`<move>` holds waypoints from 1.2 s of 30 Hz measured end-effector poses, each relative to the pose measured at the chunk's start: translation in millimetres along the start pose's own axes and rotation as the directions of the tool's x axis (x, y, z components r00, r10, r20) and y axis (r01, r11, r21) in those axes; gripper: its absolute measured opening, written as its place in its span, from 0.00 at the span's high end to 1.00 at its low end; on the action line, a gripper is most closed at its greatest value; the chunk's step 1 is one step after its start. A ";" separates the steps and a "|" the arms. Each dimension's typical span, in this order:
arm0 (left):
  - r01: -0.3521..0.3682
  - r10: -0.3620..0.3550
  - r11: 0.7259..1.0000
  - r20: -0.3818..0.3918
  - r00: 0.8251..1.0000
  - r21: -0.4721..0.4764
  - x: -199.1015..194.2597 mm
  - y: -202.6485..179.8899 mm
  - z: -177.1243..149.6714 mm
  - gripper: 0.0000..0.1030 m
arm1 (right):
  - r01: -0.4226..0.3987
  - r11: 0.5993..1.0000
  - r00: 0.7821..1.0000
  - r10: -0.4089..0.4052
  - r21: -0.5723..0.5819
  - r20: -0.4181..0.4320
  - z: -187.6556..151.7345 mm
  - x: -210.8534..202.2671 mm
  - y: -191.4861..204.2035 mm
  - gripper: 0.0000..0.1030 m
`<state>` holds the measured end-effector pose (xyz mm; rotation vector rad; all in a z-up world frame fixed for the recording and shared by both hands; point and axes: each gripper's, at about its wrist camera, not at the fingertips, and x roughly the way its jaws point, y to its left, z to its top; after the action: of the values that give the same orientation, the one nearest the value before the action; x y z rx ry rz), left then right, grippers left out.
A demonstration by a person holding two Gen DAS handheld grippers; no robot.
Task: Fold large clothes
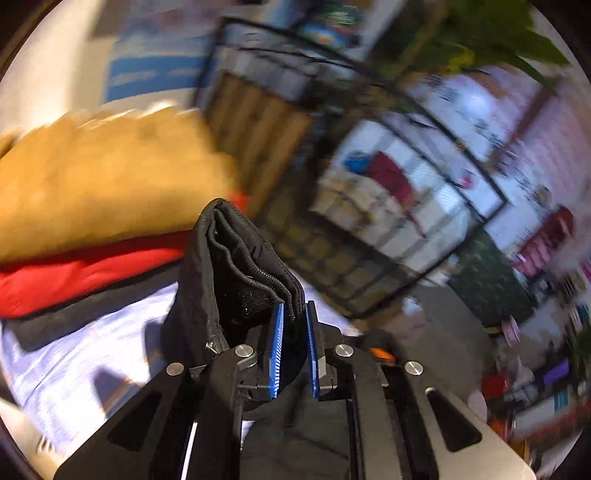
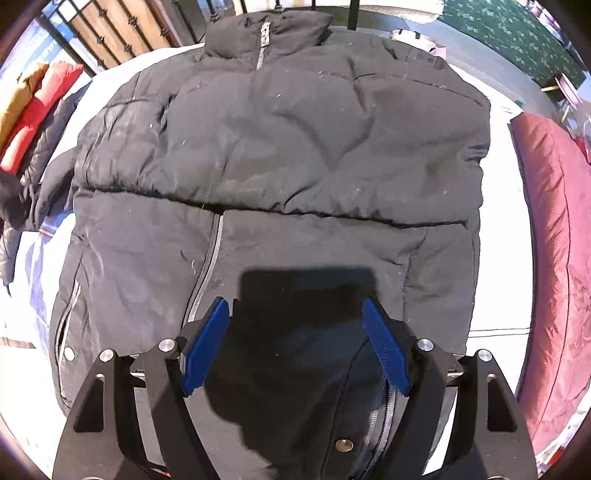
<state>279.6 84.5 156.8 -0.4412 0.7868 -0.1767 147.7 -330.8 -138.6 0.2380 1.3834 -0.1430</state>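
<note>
A black puffer jacket (image 2: 280, 147) lies spread front-up on the white bed sheet (image 2: 506, 258), zipped, with its collar at the far end. My right gripper (image 2: 295, 302) hovers over the lower front of the jacket, pointing steeply down. Its blue pads are wide apart and nothing is between them. In the blurred left wrist view, my left gripper (image 1: 296, 304) is shut on black jacket fabric. A folded black cuff with a zipper edge (image 1: 236, 266) stands up from its blue pads, lifted above the bed.
A stack of folded garments lies at the bed's left: mustard (image 1: 92, 177) over red (image 1: 74, 269) over dark grey. A maroon cushion (image 2: 554, 240) lies along the right side. A black metal bed rail (image 2: 110, 33) stands behind the collar.
</note>
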 end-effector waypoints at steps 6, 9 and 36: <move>0.360 -0.337 0.917 -0.150 0.929 0.170 41.5 -175.4 -50.1 1.00 | -0.004 0.997 1.000 0.003 0.074 0.022 -7.9 -10.7 -25.8 0.27; 0.458 -0.376 0.843 -0.299 0.877 0.283 67.8 -254.0 -109.9 0.99 | 0.003 0.992 1.000 -0.006 0.130 0.022 -14.6 -17.3 -42.0 0.27; -0.185 0.279 0.956 -0.505 0.817 0.228 69.5 26.0 -244.7 0.26 | -0.288 0.939 0.955 0.269 0.189 0.122 146.6 -5.3 -13.3 0.27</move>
<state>152.4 8.3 -51.5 -0.1224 1.3589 -0.1350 283.3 -380.5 -109.9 0.5905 1.2271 -0.0592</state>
